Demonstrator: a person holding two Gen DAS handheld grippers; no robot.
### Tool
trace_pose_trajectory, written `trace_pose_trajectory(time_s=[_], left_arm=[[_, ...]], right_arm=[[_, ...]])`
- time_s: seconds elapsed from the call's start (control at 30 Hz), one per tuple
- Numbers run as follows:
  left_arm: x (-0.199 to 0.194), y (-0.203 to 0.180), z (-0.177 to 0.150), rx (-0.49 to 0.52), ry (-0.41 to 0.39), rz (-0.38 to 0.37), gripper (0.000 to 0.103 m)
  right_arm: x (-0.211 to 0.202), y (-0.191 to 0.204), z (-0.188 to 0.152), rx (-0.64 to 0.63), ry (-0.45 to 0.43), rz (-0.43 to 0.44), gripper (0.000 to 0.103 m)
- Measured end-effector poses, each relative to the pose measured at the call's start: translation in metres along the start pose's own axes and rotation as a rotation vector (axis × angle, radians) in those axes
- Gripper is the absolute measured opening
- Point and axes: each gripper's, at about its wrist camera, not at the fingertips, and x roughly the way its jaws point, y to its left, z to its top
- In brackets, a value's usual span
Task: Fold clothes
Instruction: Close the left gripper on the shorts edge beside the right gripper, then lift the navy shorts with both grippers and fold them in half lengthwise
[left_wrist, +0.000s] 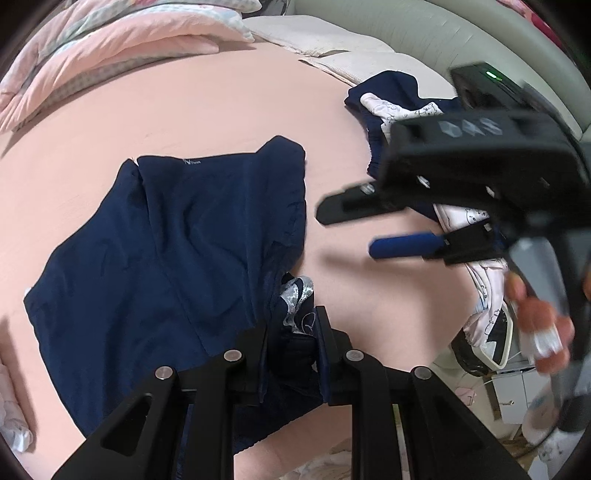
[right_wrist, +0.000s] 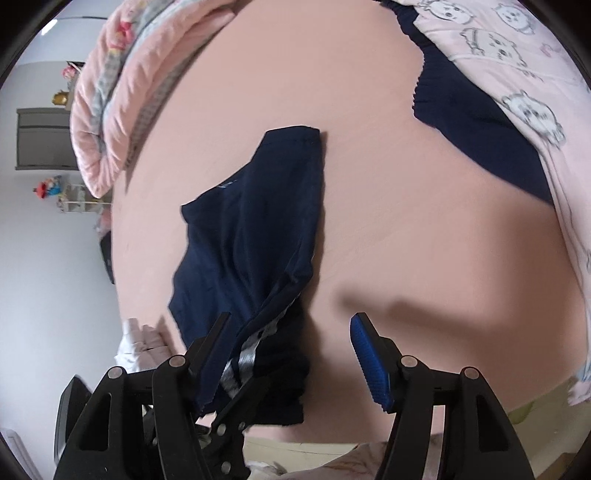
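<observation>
**Left tongs clamped on navy garment, right tongs spread wide**

Left tongs (left_wrist: 291, 345): closed on a bunched edge of the navy garment (left_wrist: 177, 243), fabric pinched between both fingers, a patch of silvery print showing just above the grip. Rest of garment spread flat across the pink bed sheet (left_wrist: 192, 107), partly folded over itself, one corner pointing up toward the far side.

Right tongs (right_wrist: 290, 332): fingers set far apart, nothing gripped between them. Blue ribbed pad (right_wrist: 369, 363) plain on the right-hand finger; left-hand finger lying over the garment's near edge (right_wrist: 255, 229), contact not certain. Seen from the left wrist view as a blurred black body with a blue-tipped finger (left_wrist: 402, 246) hovering above the sheet, just right of the garment. Hand (left_wrist: 539, 332) on its grip at the right edge, blurred.

Second heap to the right: another navy piece (right_wrist: 476, 125) tangled with pale pink cartoon-print cloth (right_wrist: 513, 48), well apart from the held garment. Folded pink quilt (left_wrist: 110, 48) at the far left of the bed. Cream padded headboard (left_wrist: 406, 26) beyond the pillows. Grey cabinet (right_wrist: 40, 136) and small toys against the wall in the right wrist view.
</observation>
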Motion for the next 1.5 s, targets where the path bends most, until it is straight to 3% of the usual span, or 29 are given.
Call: trace_pose_trajectory(time_s=[0.3, 0.57, 0.93, 1.13, 1.3, 1.5], left_arm=[[0.019, 0.010, 0.001, -0.060, 0.094, 0.063, 0.018], [0.032, 0.016, 0.003, -0.085, 0.169, 0.108, 0.018], [0.040, 0.020, 0.008, -0.083, 0.214, 0.109, 0.018], [0.046, 0.024, 0.005, -0.091, 0.229, 0.106, 0.018], [0.054, 0.026, 0.003, -0.104, 0.245, 0.109, 0.018], [0.050, 0.034, 0.002, -0.147, 0.236, 0.080, 0.018]], right_arm=[[0.024, 0.016, 0.037, -0.072, 0.021, -0.165, 0.064], [0.050, 0.027, 0.053, -0.117, 0.052, -0.231, 0.064], [0.072, 0.052, 0.066, -0.242, 0.058, -0.350, 0.063], [0.074, 0.052, 0.062, -0.279, 0.036, -0.394, 0.046], [0.074, 0.053, 0.060, -0.342, 0.025, -0.441, 0.007], [0.066, 0.065, 0.059, -0.392, 0.023, -0.441, 0.006]])
